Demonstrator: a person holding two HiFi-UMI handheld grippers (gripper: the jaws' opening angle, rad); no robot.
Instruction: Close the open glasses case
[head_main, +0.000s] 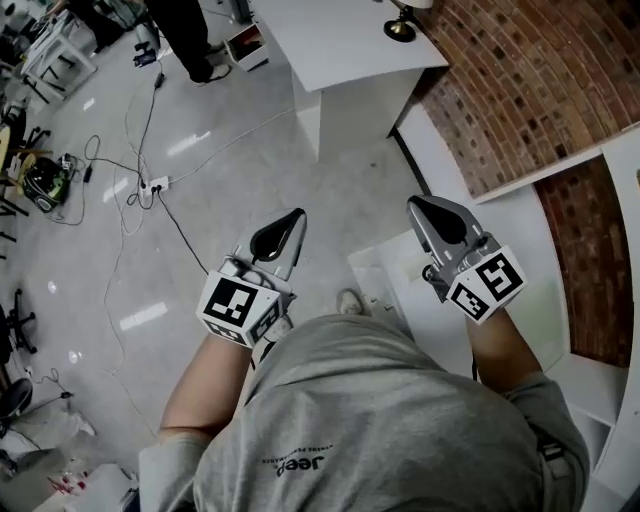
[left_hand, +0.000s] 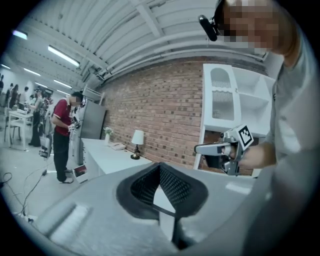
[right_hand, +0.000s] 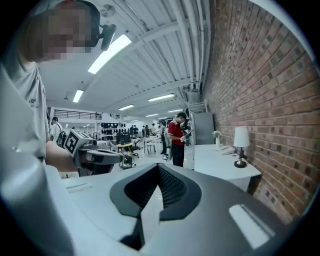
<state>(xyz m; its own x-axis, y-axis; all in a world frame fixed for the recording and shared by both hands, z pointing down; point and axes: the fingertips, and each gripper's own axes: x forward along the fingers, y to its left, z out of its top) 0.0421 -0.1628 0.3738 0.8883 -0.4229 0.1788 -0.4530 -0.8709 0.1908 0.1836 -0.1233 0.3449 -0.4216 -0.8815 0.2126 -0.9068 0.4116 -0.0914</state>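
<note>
- L gripper: jaws together, empty.
- R gripper: jaws together, empty.
- Glasses case in no view; direction and nearer hand can't be judged.

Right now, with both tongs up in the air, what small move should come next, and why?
Probably lower both and look around for the glasses case. It shows in no view, and the left tongs and right tongs are shut, empty and held up in mid-air.
</note>
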